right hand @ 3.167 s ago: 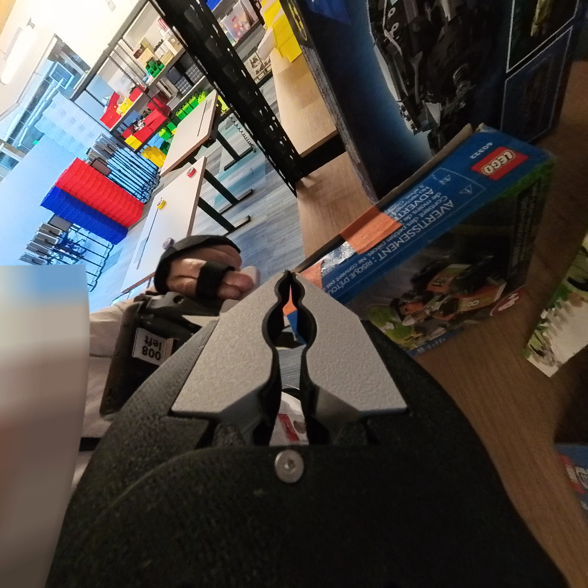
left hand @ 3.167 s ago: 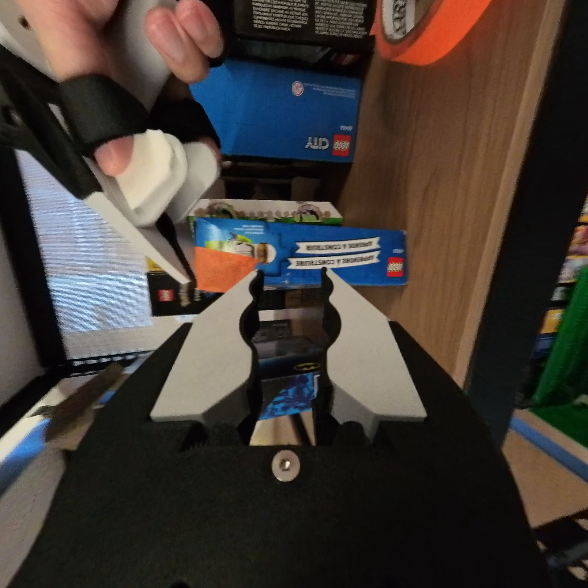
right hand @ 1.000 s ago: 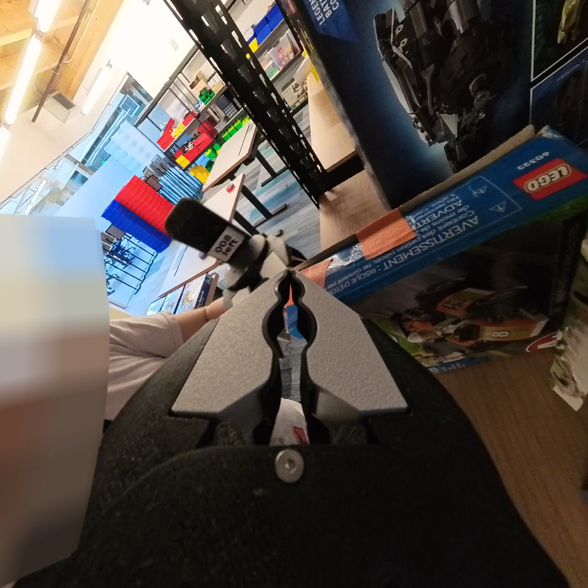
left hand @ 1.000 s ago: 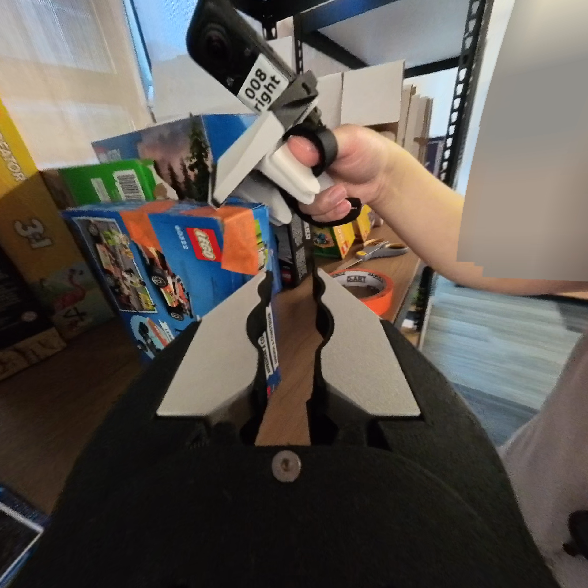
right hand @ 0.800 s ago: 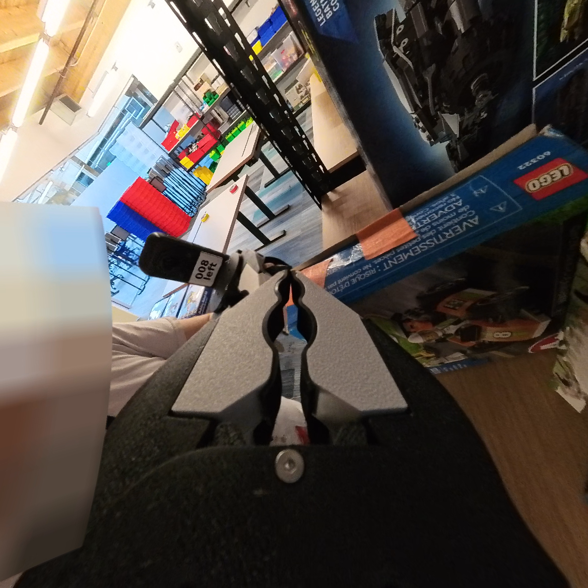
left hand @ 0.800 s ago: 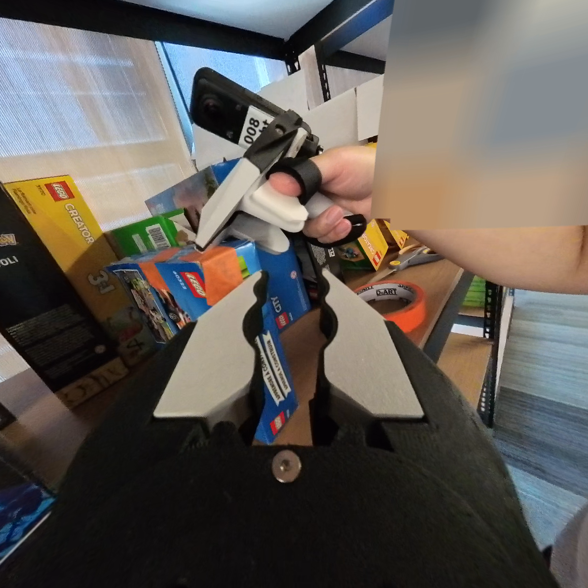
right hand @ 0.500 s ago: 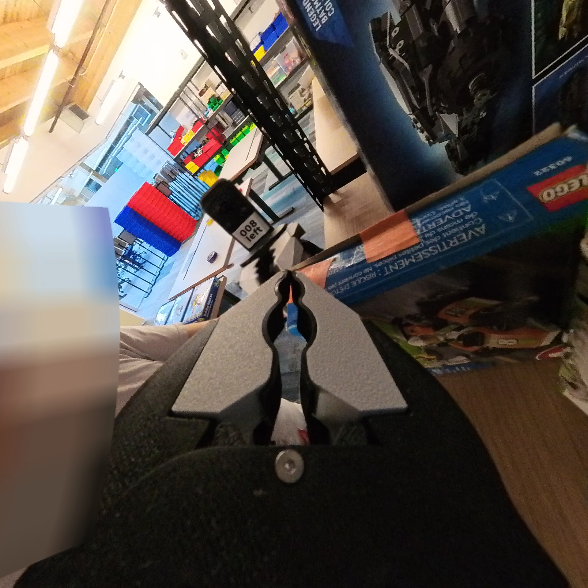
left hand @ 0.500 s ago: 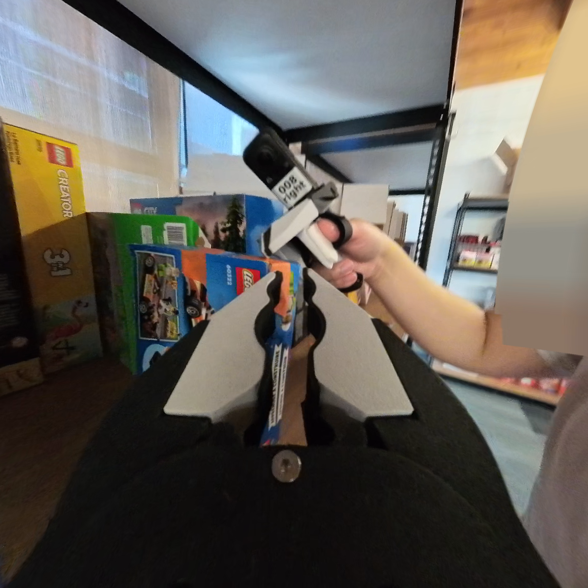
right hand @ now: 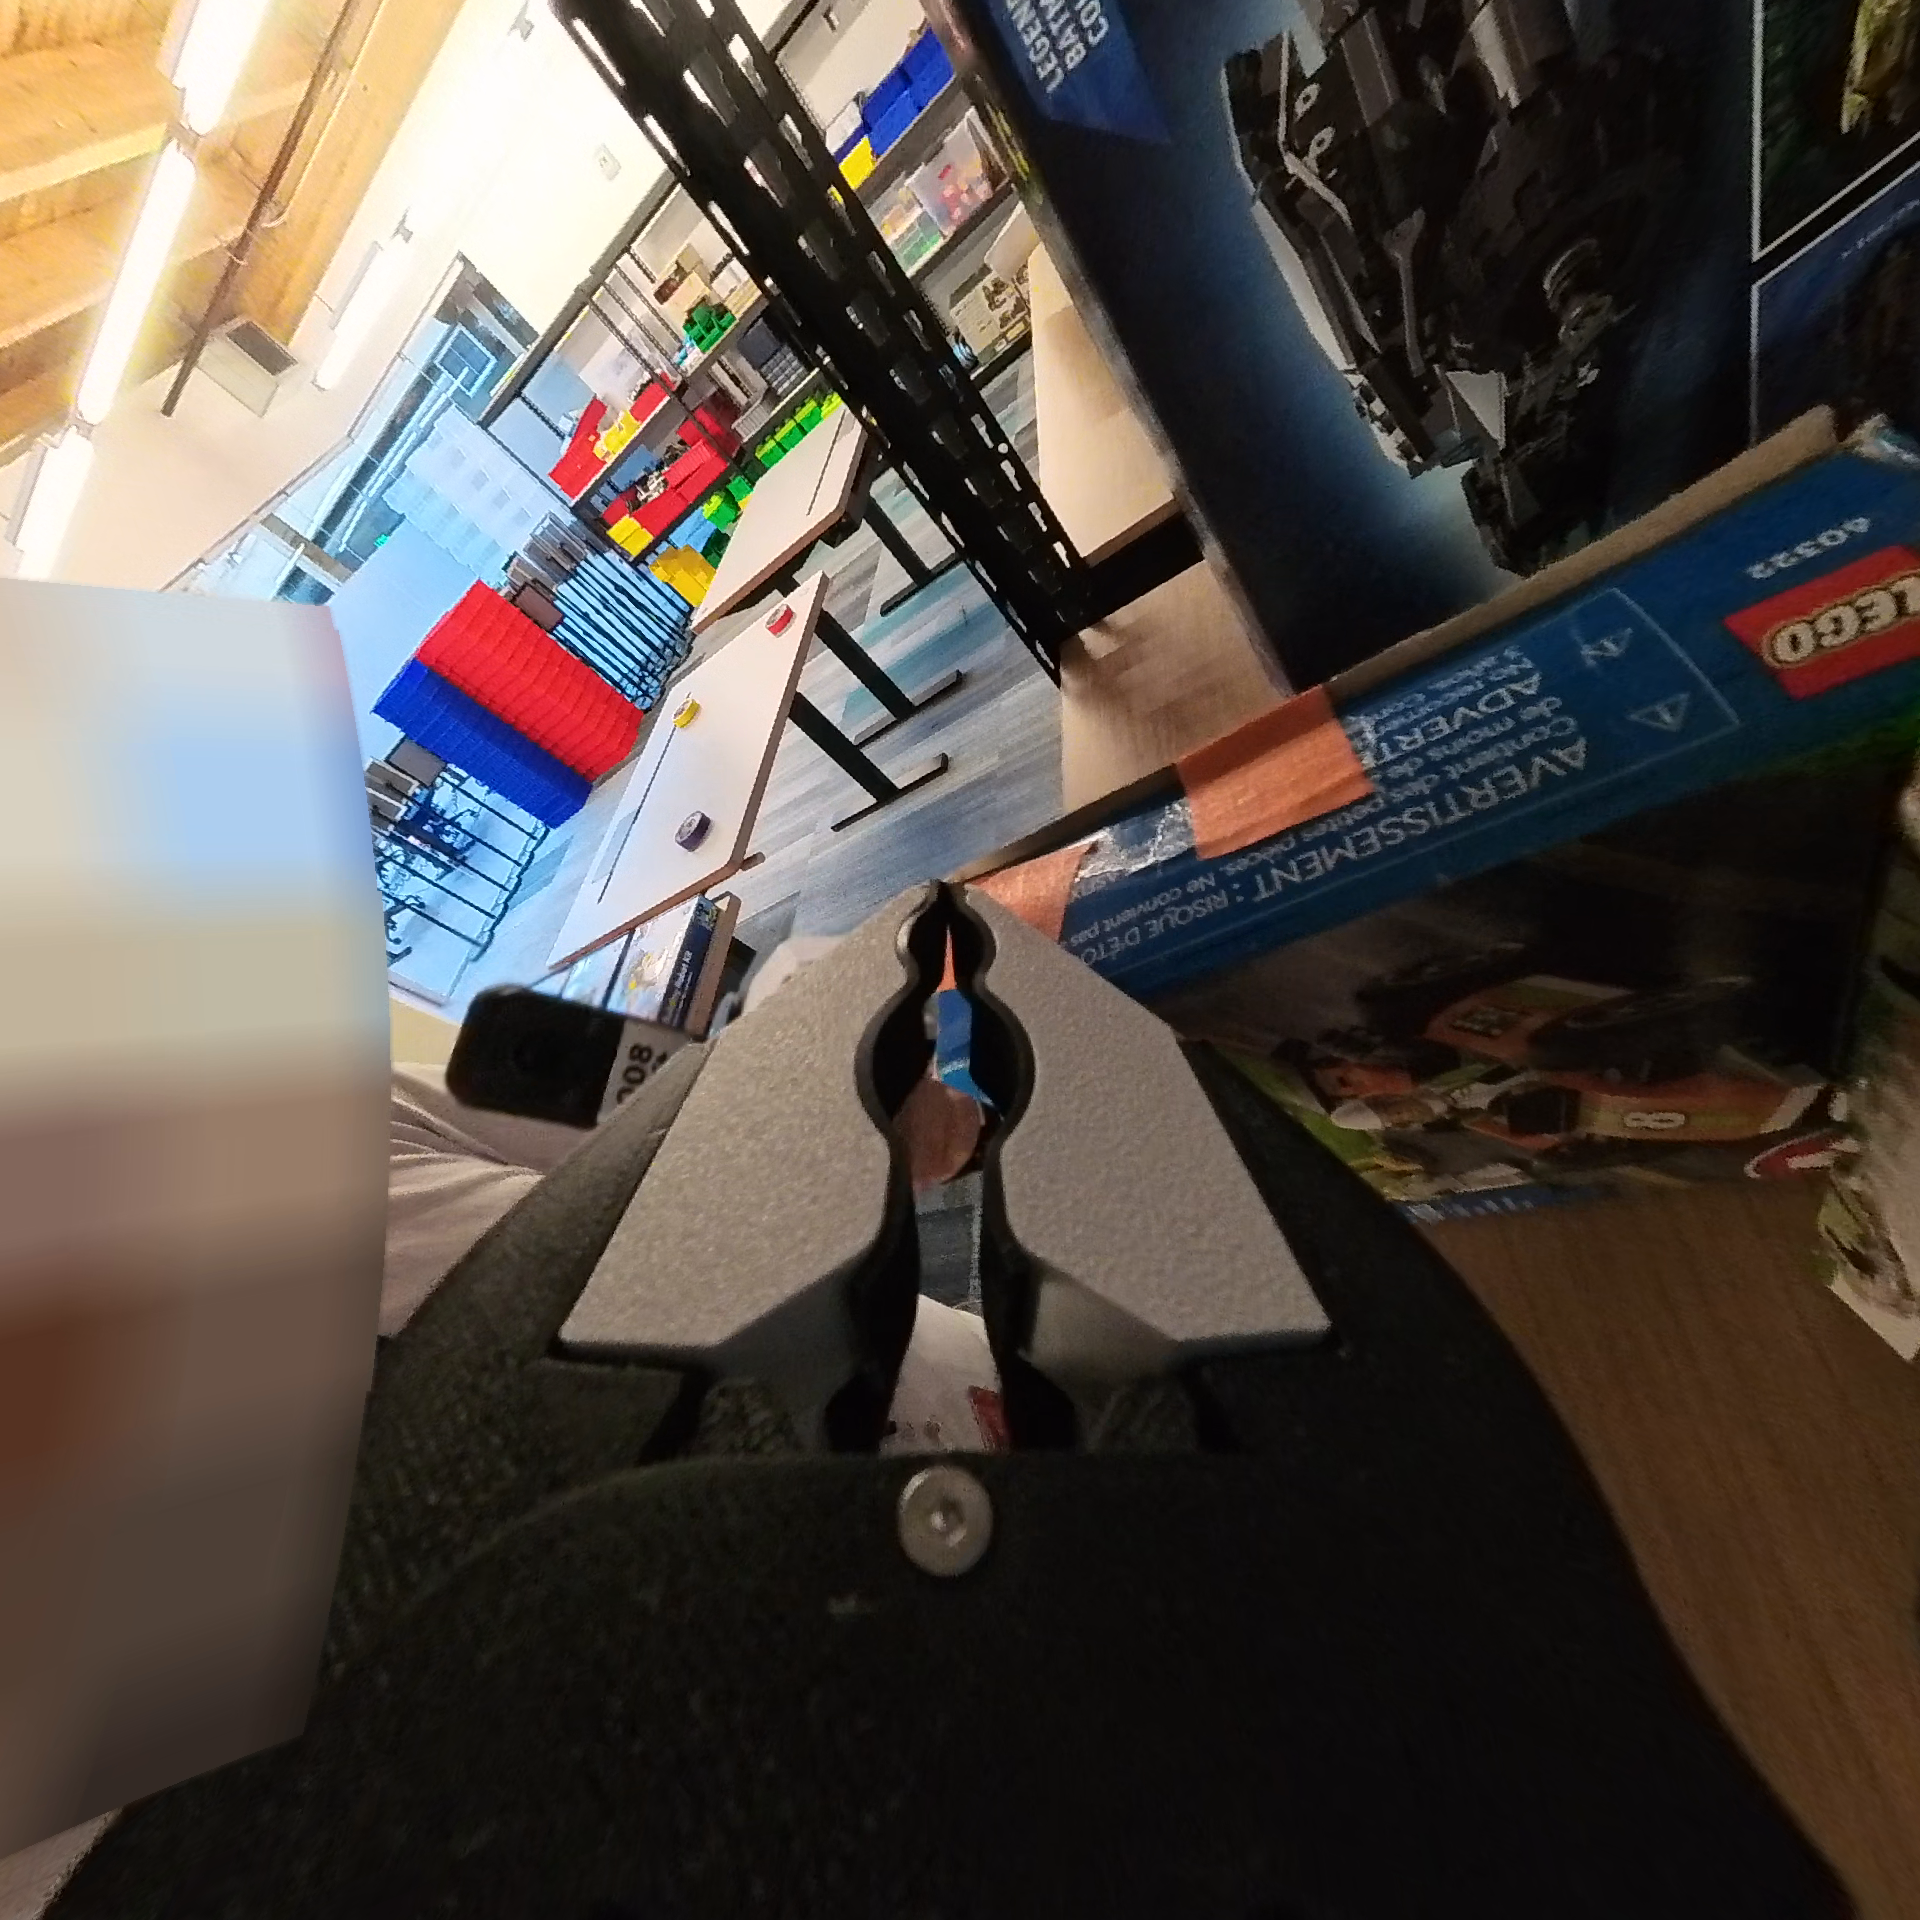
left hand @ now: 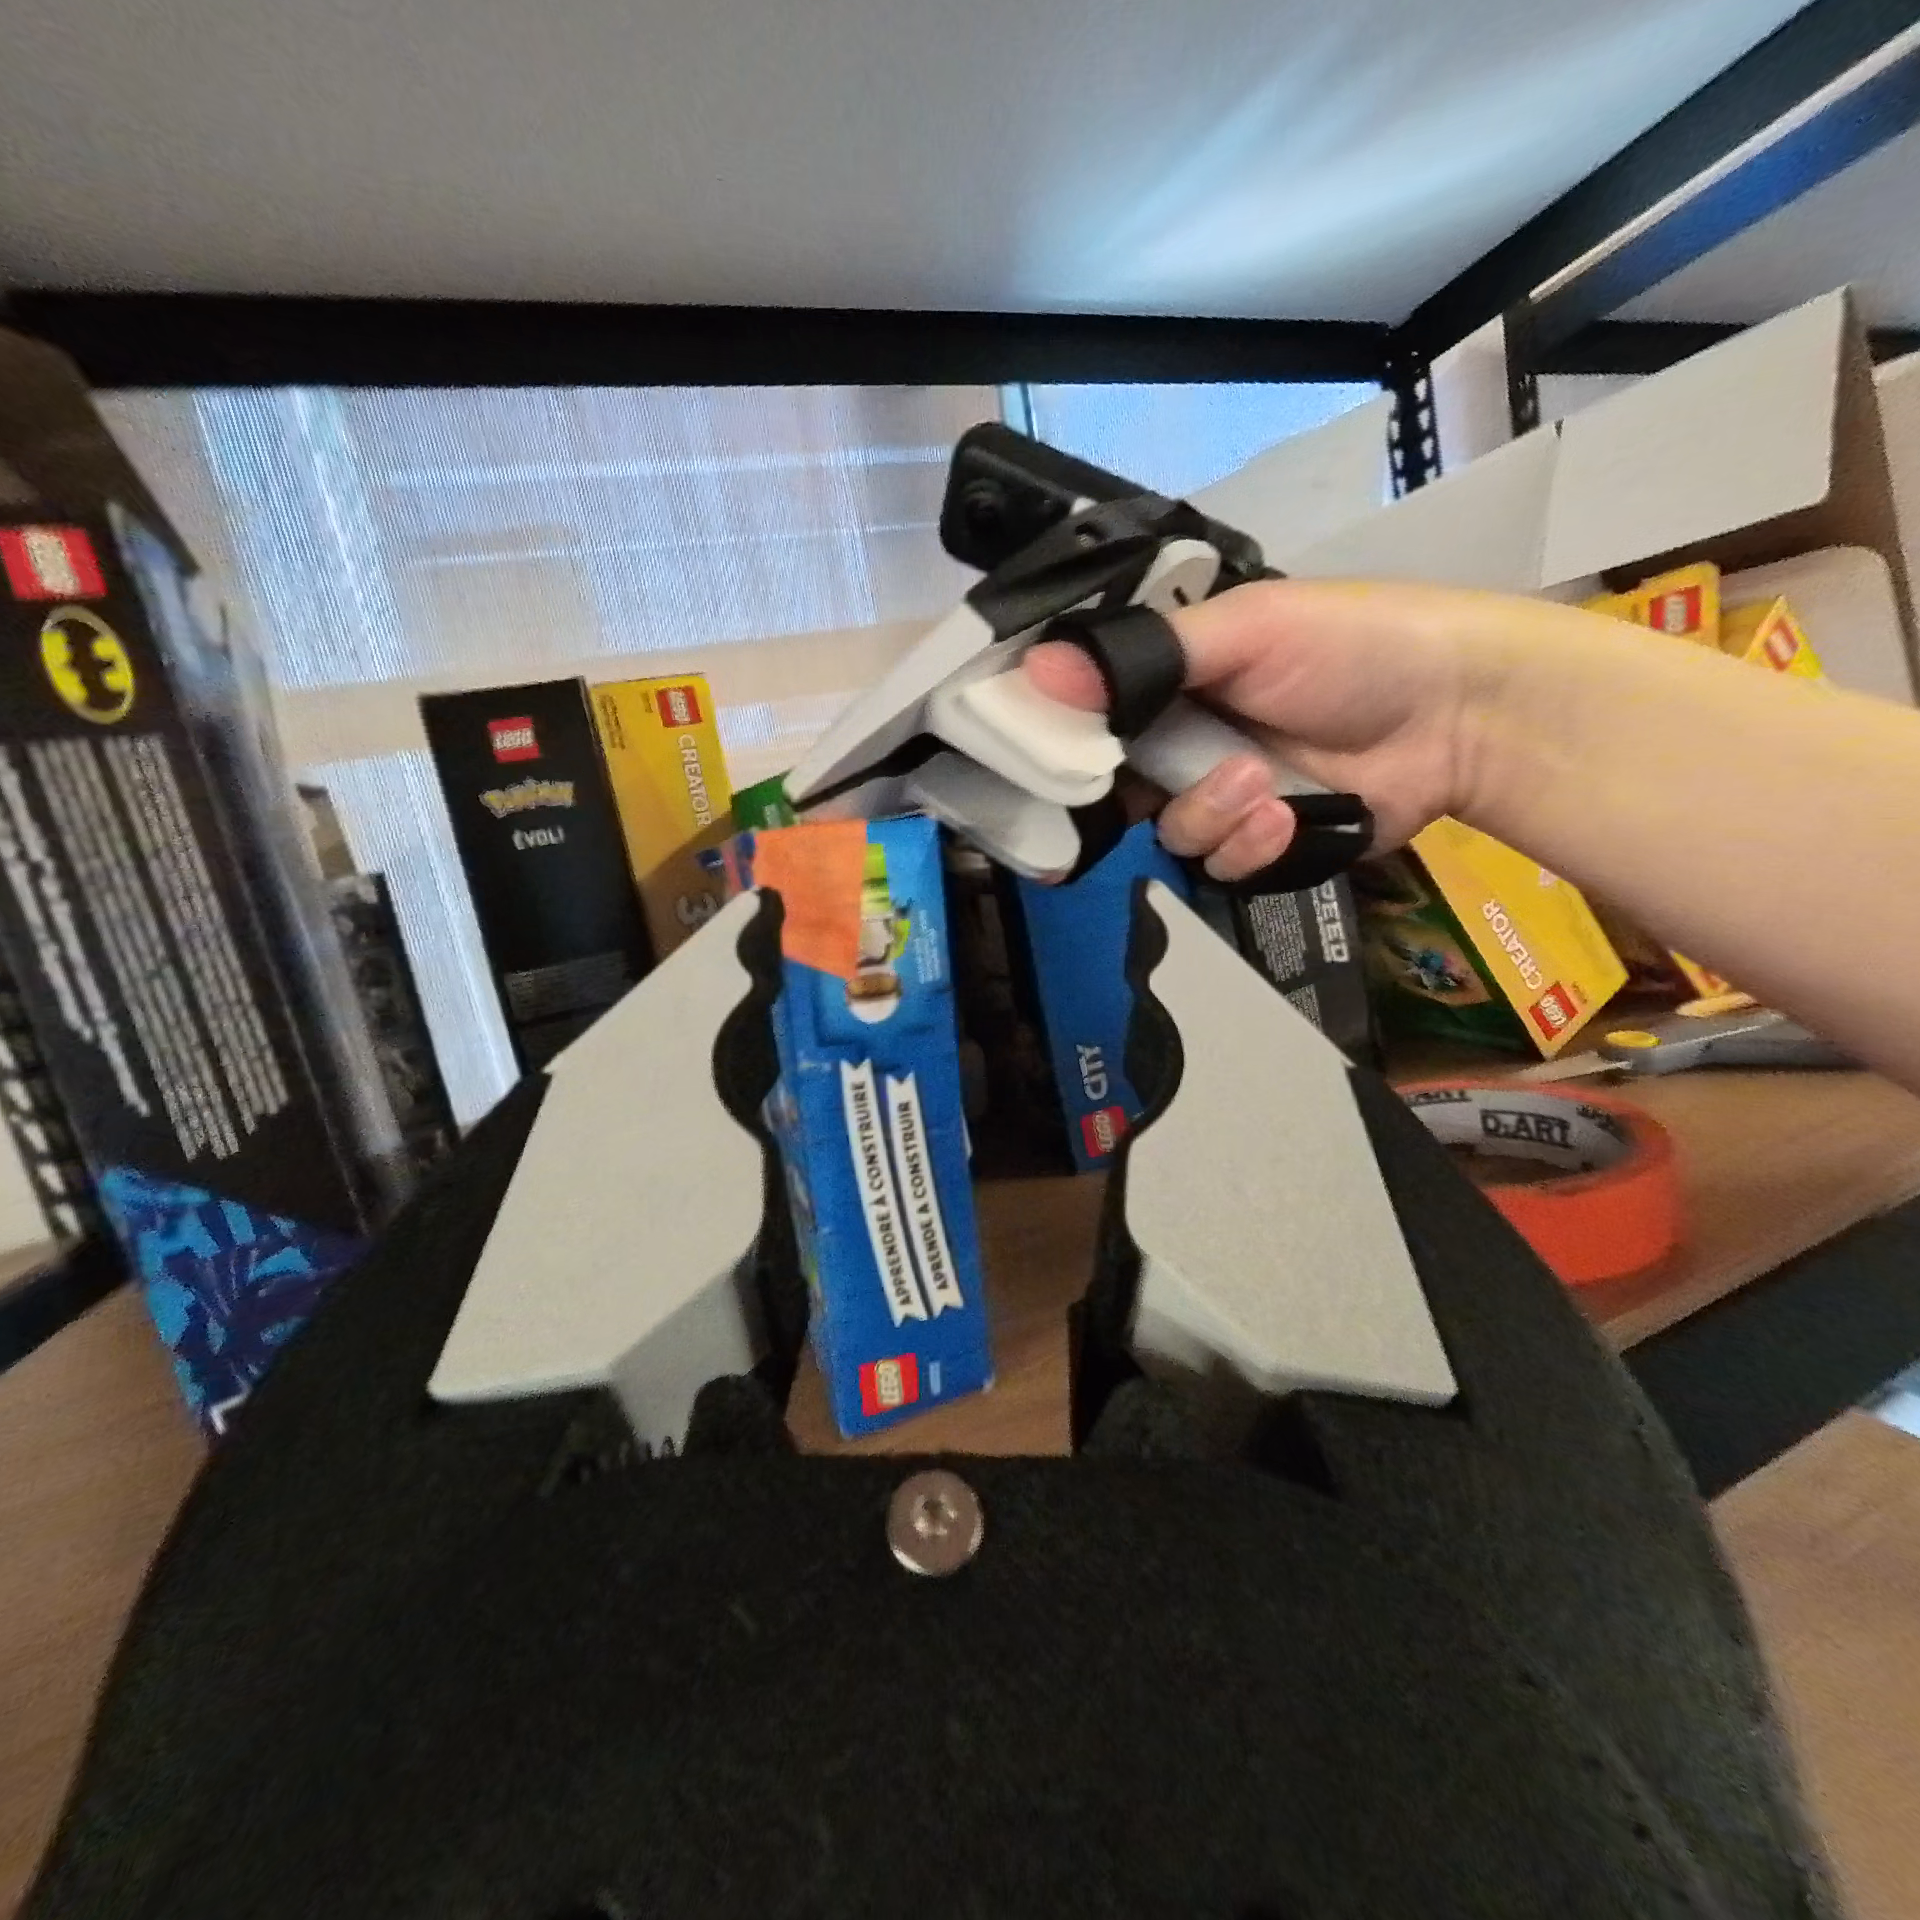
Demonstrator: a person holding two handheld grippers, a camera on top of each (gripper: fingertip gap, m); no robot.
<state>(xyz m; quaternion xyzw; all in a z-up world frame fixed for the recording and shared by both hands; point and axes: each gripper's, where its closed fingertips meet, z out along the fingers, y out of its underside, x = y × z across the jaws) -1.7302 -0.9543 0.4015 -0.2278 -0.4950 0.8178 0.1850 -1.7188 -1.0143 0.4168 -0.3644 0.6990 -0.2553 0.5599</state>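
Note:
A narrow blue toy box (left hand: 883, 1143) with orange tape on its top stands upright on the wooden shelf (left hand: 1766, 1164). My left gripper (left hand: 956, 894) is open wide and holds nothing. The box shows in the gap between its fingers; I cannot tell whether it is between them or just beyond. My right gripper (right hand: 943, 891), held by a hand (left hand: 1299, 707), is shut on the box's taped top corner; its tips (left hand: 805, 784) meet the box top from the right. In the right wrist view the box (right hand: 1455, 748) runs off to the right with an orange tape strip (right hand: 1273, 774).
Other toy boxes stand behind: a tall black one (left hand: 125, 831) at left, a black and a yellow one (left hand: 665, 810), a blue one (left hand: 1081, 997) and yellow ones (left hand: 1507, 935) at right. An orange tape roll (left hand: 1558, 1153) and scissors (left hand: 1704, 1049) lie at right. The upper shelf (left hand: 935, 156) is close overhead.
My left gripper has opened much wider and its view has swung to face the box's narrow end. My right gripper stays shut on the box's taped corner.

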